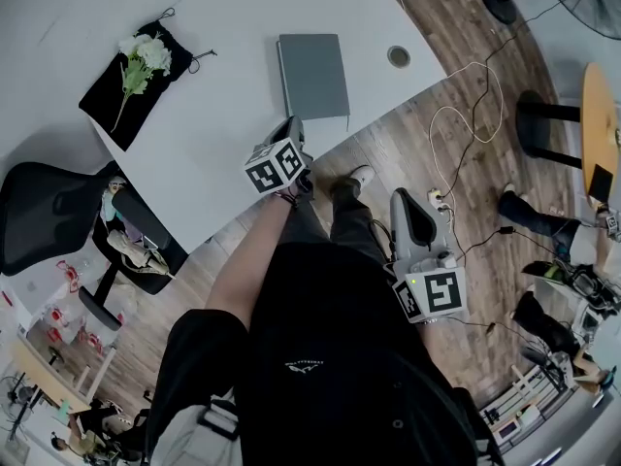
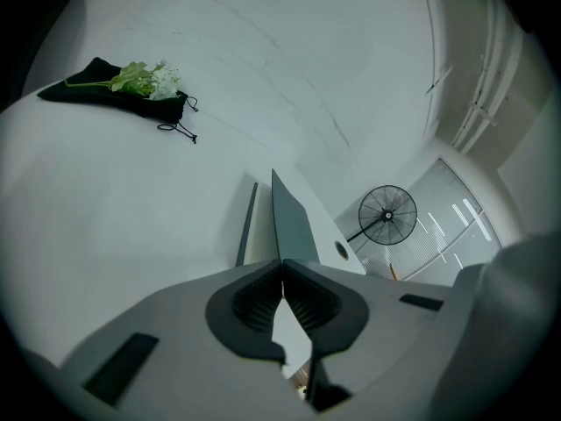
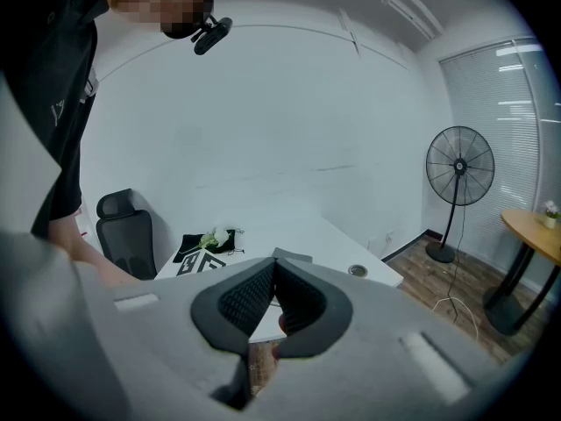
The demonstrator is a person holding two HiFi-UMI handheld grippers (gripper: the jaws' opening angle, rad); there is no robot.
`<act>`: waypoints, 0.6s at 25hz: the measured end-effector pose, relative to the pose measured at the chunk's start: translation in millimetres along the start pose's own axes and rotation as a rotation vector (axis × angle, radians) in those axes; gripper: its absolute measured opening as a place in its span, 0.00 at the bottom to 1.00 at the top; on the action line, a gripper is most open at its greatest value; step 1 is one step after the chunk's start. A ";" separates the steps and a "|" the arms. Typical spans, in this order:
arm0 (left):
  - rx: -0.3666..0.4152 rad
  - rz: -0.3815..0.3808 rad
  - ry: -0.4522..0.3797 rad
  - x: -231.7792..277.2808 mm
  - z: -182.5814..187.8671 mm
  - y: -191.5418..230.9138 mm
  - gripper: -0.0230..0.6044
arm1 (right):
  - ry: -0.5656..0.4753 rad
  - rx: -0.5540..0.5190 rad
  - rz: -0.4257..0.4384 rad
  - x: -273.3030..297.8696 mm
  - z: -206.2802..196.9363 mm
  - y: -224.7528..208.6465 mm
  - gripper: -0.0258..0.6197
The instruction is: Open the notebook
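Left claw (image 2: 282, 264) clamped tight on the near edge of the grey hardcover notebook (image 2: 294, 222), its cover tilted up straight ahead of the tips; right claw (image 3: 274, 262) closed on nothing.

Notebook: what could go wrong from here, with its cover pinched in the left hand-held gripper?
1. The left hand-held gripper grips the cover of the notebook only at its near edge, with the very jaw tips, so it could slip out.
2. The right hand-held gripper is shut and away from the table. Nothing pins the book, which may lift whole or slide toward the nearby table edge.
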State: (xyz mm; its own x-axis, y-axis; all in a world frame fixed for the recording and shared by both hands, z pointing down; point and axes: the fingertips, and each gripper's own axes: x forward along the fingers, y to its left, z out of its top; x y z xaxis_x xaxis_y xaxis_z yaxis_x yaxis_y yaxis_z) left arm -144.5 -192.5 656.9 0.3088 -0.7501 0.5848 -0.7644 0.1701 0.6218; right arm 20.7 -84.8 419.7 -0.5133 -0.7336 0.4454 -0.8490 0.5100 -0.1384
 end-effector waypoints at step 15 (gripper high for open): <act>0.054 -0.011 -0.045 -10.1 9.6 -29.3 0.05 | -0.014 -0.005 0.025 -6.2 3.8 -16.2 0.05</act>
State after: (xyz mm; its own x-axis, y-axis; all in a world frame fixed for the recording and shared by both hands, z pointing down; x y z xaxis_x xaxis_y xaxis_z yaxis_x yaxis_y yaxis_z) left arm -130.6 -196.1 627.8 0.2926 -0.7797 0.5535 -0.7908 0.1281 0.5985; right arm 37.1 -90.2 415.8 -0.5365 -0.7267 0.4290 -0.8350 0.5308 -0.1452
